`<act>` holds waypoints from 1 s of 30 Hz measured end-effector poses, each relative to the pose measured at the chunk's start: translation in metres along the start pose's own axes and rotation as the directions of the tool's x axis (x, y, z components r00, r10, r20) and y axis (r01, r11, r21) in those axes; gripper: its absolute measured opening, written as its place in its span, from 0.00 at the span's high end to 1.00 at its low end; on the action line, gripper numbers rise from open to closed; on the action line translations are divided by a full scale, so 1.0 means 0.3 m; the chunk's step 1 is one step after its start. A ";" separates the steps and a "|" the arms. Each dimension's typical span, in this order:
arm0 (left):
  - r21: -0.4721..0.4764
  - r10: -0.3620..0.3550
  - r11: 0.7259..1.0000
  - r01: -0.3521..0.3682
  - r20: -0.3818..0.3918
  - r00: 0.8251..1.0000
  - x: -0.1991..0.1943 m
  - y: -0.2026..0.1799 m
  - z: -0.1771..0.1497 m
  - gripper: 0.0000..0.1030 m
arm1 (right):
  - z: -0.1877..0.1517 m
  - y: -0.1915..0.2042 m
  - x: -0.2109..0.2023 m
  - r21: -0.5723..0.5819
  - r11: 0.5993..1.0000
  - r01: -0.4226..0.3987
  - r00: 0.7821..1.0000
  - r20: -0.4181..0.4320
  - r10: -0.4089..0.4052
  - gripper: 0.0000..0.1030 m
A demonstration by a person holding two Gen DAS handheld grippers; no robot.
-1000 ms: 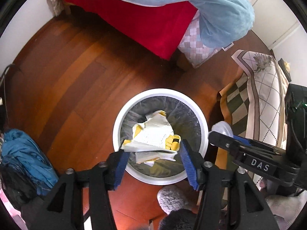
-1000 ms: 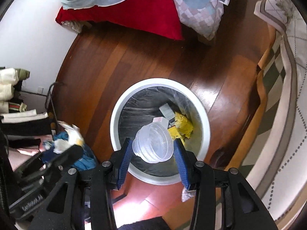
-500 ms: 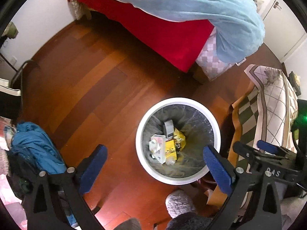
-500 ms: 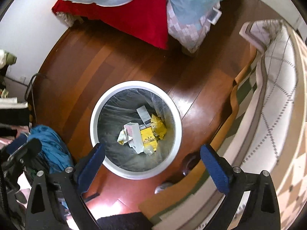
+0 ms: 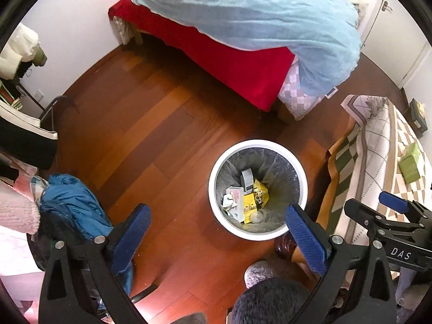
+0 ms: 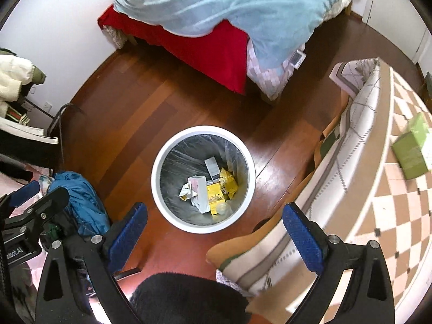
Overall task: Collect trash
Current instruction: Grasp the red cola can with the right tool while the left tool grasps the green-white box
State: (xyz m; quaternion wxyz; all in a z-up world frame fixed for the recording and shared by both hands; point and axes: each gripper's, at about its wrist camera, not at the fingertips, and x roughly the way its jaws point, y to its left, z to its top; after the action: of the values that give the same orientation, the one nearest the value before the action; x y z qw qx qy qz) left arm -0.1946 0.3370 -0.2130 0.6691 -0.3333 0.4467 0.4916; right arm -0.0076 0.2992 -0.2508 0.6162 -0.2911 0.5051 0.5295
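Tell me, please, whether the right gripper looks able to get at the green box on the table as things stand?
Probably yes: the right gripper is open and empty, and nothing covers the green box on the checked tablecloth.

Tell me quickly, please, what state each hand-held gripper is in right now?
Left hand-held gripper: open, holding nothing.
Right hand-held gripper: open, holding nothing.

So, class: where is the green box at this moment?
The green box lies on the checked cloth at the right edge of both wrist views, right of the white bin and apart from it.
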 end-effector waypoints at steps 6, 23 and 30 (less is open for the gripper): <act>0.022 0.012 1.000 -0.014 0.054 0.998 -0.137 -0.027 -0.039 0.01 | -0.067 -0.013 -0.157 0.002 1.000 -0.030 0.997 0.069 0.030 0.02; 0.206 -0.007 0.978 -0.032 0.186 0.982 -0.326 -0.607 -0.147 0.01 | -0.364 -0.662 -0.597 0.356 0.935 -0.002 0.963 0.253 -0.094 0.02; 0.352 -0.082 0.936 0.021 0.160 0.984 -0.231 -1.155 -0.214 0.01 | -0.566 -1.251 -0.721 0.603 0.777 0.184 0.926 0.158 -0.342 0.02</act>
State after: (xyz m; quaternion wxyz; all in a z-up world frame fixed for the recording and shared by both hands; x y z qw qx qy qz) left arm 0.1109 0.1533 -0.1707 0.7664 -0.1774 0.4583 0.4136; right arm 0.3098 -0.0313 -0.1699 0.8039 -0.0870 0.5106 0.2924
